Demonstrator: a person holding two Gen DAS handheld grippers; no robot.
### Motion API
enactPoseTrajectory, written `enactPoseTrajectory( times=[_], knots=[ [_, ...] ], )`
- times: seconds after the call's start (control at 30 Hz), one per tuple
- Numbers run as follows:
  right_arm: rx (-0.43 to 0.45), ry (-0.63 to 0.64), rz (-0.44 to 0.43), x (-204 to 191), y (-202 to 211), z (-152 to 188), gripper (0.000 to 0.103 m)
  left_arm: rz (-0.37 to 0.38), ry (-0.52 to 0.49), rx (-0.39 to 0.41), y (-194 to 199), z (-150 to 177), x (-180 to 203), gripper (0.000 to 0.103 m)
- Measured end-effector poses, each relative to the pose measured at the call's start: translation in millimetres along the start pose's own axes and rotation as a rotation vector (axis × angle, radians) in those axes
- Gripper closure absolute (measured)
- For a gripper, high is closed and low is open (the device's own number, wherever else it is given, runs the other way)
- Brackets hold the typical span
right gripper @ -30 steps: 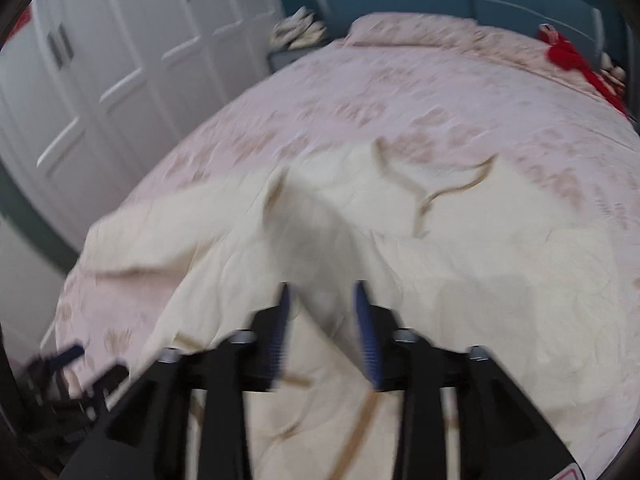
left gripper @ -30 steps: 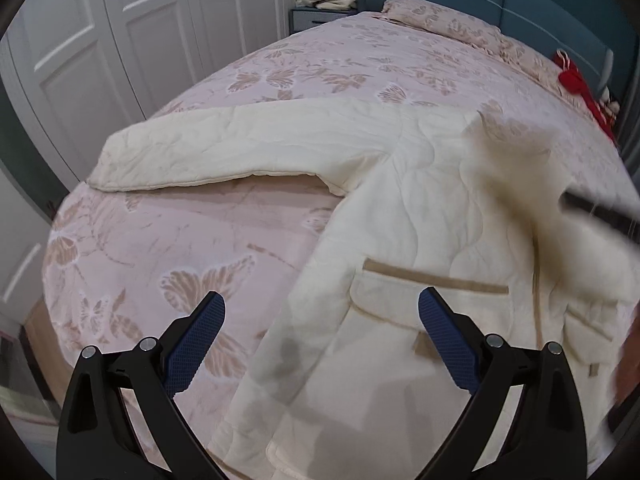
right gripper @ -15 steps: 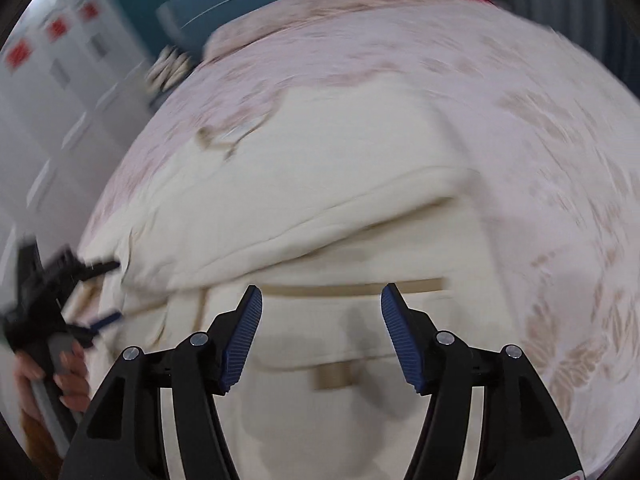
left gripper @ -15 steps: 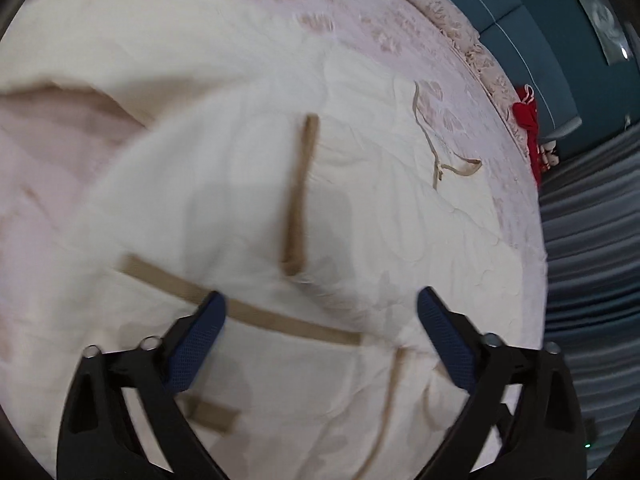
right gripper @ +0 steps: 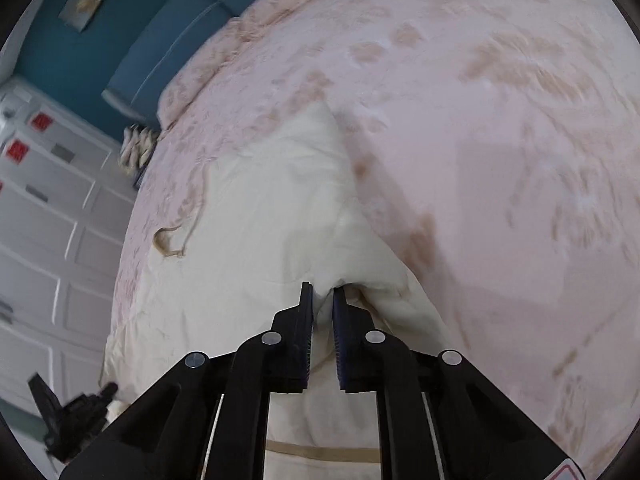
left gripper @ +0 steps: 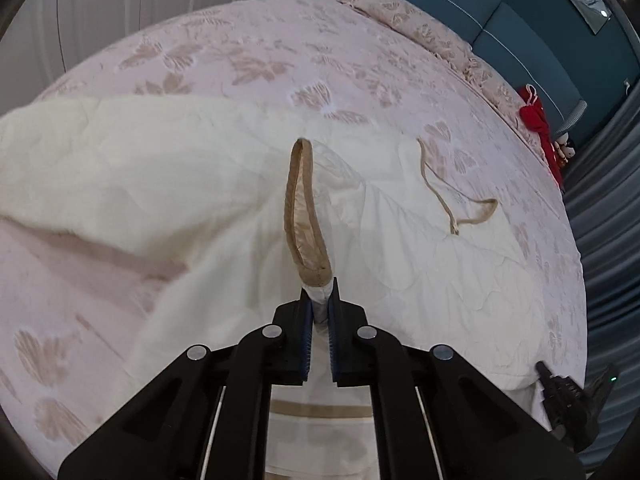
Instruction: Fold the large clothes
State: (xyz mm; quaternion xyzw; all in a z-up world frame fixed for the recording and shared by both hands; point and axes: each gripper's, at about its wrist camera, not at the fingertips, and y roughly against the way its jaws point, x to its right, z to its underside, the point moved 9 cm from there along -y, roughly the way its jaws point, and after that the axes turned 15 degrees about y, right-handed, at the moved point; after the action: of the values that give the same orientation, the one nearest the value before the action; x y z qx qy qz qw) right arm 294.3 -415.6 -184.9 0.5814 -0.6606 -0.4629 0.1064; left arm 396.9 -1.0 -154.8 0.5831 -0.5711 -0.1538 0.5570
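Soft quilted cloth on a woven floral bedspread

The cream garment is matt, stitched padding with smooth tan binding (slightly satiny inside); the pink bedspread looks textured, while the lower-frame gripper is matt black plastic with ribbed blue pads.

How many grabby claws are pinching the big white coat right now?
2. The left gripper is shut on the coat at its tan-trimmed edge. The right gripper pinches a plain cream fold on the coat's other side. Both have just closed.
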Motion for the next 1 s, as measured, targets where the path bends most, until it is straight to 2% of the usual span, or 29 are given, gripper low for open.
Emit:
enactPoseTrajectory(
  times=[0.1, 0.13, 0.2, 0.27, 0.37, 0.47, 0.77, 0.9, 1.0],
  knots=[
    [0.097, 0.165, 0.089, -27.2, 29.7, -12.6, 0.096, -0.044, -0.047, 0.015, -5.3, 4.9, -7.0, 0.097],
    [0.111, 0.224, 0.148, -31.4, 33.8, -12.7, 0.097, -0.071, -0.072, 0.01, -12.1, 12.1, -10.9, 0.097],
    [0.071, 0.3, 0.261, -24.7, 22.4, -5.9, 0.097, -0.11, -0.096, -0.019, -27.8, 28.2, -18.8, 0.097],
    [-0.007, 0.317, 0.324, -9.2, -0.3, 6.2, 0.097, -0.156, -0.138, -0.005, -38.1, 40.9, -24.4, 0.097],
    [-0.051, 0.311, 0.338, 1.5, -14.8, 16.1, 0.097, -0.208, -0.222, 0.05, -43.8, 51.2, -24.3, 0.097],
    [-0.069, 0.346, 0.367, 8.0, -25.3, 27.8, 0.097, -0.224, -0.244, 0.066, -49.7, 52.8, -26.2, 0.097],
    [-0.045, 0.438, 0.457, 3.6, -36.8, 35.7, 0.096, -0.259, -0.318, 0.154, -55.1, 63.0, -23.5, 0.096],
    [-0.028, 0.402, 0.409, 7.4, -33.7, 34.8, 0.096, -0.274, -0.338, 0.178, -55.1, 65.6, -21.6, 0.097],
    [-0.045, 0.379, 0.403, 5.2, -23.5, 31.9, 0.093, -0.25, -0.321, 0.171, -53.8, 64.1, -22.7, 0.096]
  ],
)
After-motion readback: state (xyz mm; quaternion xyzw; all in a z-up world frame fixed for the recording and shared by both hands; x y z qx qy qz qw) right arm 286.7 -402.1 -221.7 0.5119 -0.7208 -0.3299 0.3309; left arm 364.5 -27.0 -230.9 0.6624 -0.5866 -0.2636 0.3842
